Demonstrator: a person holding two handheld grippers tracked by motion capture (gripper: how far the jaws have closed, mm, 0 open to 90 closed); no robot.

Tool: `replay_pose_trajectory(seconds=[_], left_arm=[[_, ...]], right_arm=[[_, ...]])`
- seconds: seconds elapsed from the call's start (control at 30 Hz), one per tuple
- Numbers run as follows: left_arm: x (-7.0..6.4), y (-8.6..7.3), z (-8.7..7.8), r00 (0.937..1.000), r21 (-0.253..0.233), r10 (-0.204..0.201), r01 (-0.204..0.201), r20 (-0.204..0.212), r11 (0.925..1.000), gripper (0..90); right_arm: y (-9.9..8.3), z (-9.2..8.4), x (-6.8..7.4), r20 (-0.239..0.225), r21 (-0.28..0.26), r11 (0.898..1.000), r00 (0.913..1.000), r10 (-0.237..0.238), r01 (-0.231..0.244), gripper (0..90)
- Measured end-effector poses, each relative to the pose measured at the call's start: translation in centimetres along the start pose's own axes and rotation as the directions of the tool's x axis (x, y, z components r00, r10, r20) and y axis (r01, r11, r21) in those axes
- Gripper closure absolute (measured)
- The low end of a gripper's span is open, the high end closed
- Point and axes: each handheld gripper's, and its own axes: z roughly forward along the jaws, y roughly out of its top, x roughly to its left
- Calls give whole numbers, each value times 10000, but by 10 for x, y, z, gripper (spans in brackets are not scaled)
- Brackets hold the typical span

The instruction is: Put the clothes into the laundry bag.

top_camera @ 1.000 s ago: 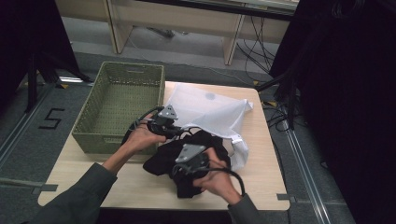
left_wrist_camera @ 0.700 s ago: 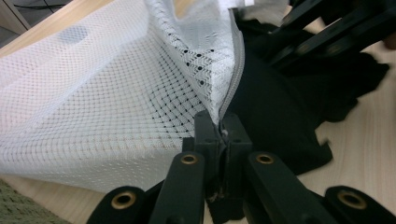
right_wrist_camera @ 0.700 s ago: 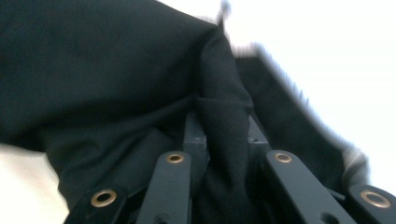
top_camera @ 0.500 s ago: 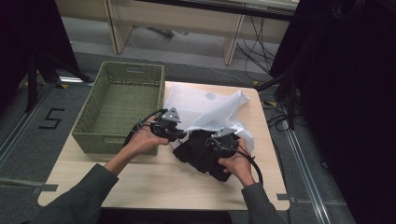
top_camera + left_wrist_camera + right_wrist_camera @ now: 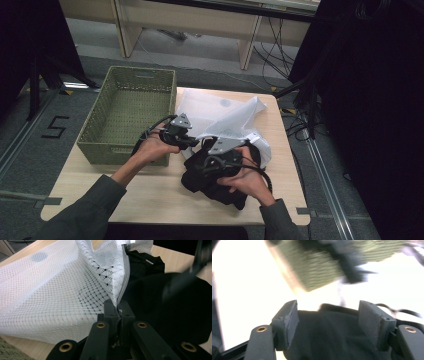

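Note:
A white mesh laundry bag (image 5: 227, 112) lies on the wooden table (image 5: 150, 192), its mouth lifted. My left gripper (image 5: 192, 140) is shut on the bag's zipper edge (image 5: 120, 300) and holds it up; in the left gripper view the left gripper (image 5: 117, 312) pinches that seam. A black garment (image 5: 215, 182) is bunched in front of the bag, partly at its mouth (image 5: 162, 302). My right gripper (image 5: 207, 161) hovers over it. Its jaws have just been opening, and the right gripper (image 5: 332, 320) stands wide with the black garment (image 5: 329, 340) between the pads, untouched by them.
A green woven basket (image 5: 107, 150) stands at the table's left, close to my left hand, and appears blurred as the basket (image 5: 319, 267) in the right gripper view. Cables trail from both grippers. The table's right edge (image 5: 292, 165) is near the bag.
The right hand swung right toward the bag with the black garment, then came back left. Its jaws have opened and let the garment go. The left gripper has stayed put on the bag.

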Motion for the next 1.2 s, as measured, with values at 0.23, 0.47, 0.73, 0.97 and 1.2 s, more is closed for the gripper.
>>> replay_pose_trajectory(seconds=[0.23,0.47,0.73,0.97,1.2], left_arm=[[-1,-1,2,9999,71,18,-19,108,10000,867],[-1,-1,3,9998,298,170,-174,138,9994,869],[-3,-2,4,9997,382,130,-137,183,9992,870],[-3,-3,7,9993,481,259,-271,253,9985,870],[-3,-5,9,9996,451,79,-91,267,9989,867]], right_arm=[[-22,72,11,50,2237,9731,9983,-574,548,292],[-26,75,5,173,2969,9533,9979,-631,551,831],[-9,32,-38,2706,1331,9905,9627,-41,-332,869],[-60,37,-94,4288,1787,9572,8937,1323,-2275,860],[-52,26,-95,4092,1703,9542,8986,1584,-2458,676]])
